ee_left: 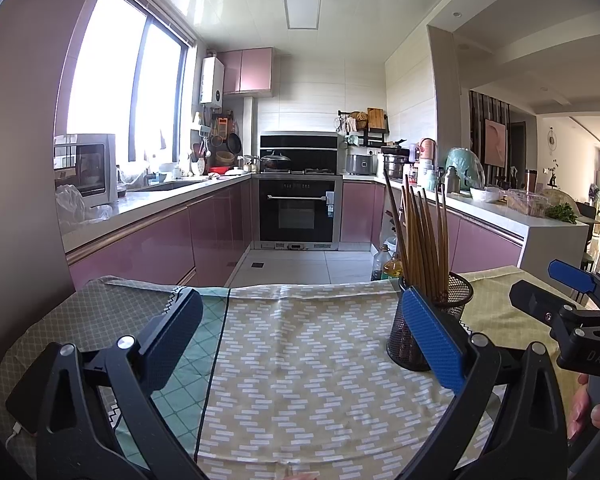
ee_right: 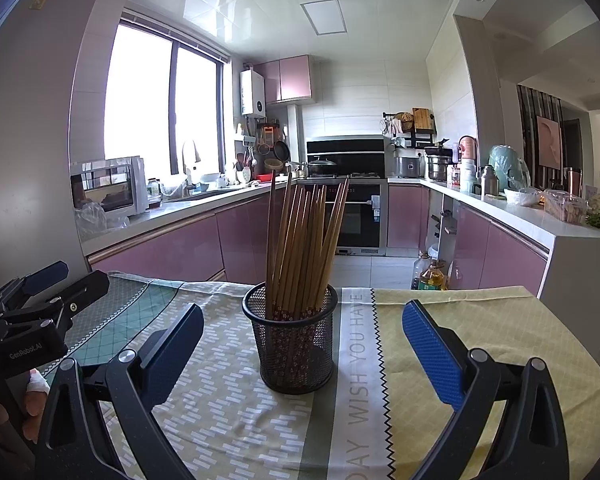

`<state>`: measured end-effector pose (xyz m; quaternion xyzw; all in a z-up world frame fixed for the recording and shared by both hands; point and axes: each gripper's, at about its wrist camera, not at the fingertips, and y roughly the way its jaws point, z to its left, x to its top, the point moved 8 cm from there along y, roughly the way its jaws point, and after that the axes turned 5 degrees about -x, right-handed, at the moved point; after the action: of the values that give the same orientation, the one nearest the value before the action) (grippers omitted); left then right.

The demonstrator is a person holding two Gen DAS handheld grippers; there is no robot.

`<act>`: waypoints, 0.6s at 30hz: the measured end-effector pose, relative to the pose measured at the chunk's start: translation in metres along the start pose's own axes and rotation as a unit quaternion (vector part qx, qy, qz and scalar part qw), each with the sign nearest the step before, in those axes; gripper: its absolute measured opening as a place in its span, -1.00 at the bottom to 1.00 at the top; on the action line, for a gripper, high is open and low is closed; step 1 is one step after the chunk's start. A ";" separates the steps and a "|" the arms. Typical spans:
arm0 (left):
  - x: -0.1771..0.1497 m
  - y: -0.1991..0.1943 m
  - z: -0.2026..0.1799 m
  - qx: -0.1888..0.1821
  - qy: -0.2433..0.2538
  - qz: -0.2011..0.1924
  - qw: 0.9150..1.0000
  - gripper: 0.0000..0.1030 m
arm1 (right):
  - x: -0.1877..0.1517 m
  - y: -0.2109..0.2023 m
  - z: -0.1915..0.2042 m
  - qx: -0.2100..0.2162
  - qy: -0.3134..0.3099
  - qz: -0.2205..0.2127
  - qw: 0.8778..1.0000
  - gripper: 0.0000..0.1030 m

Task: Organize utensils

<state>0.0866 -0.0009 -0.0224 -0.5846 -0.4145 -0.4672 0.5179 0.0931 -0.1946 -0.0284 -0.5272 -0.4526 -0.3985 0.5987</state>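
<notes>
Chopsticks (ee_right: 300,248) of brown wood stand bunched in a round black wire-mesh cup (ee_right: 290,344), their tips fanning upward and leaning slightly apart; we count about a dozen, though the overlap keeps us from an exact number. We see one such cup, and it sits upright on the bench (ee_right: 480,320), which is covered by patterned cloths: a teal lattice piece at the left, a beige piece with white dashes in the middle, and a pale yellow-green piece at the right with a grey band of printed letters.

In the right wrist view, our right tool (ee_right: 302,344) has its two fingers spread wide, empty, with the cup between and just beyond them; the blue-padded finger (ee_right: 432,356) lies to the right of the cup and the dark one to its left, neither touching it. In the left wrist view, our left tool (ee_left: 302,328) is likewise released and holds nothing, its fingers splayed over bare cloth, and the cup (ee_left: 432,320) stands just behind its right blue pad.

Each tool shows at the edge of the other's view, level above the bench, and fingers of a hand (ee_left: 592,408) wrap a grip at the lower right of the left view. Two bottles of oil (ee_right: 430,274) stand on the floor past the bench edge.
</notes>
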 end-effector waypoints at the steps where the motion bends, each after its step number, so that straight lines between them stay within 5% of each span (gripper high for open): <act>1: 0.001 0.001 0.000 0.000 0.001 0.000 1.000 0.91 | 0.000 0.000 0.000 0.000 0.000 0.000 1.000 0.87; 18: 0.000 0.001 -0.001 0.000 0.001 0.001 1.000 0.91 | -0.001 0.000 0.000 0.000 0.002 0.000 1.000 0.87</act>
<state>0.0871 -0.0014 -0.0221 -0.5844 -0.4137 -0.4674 0.5186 0.0932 -0.1950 -0.0293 -0.5267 -0.4510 -0.3997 0.5995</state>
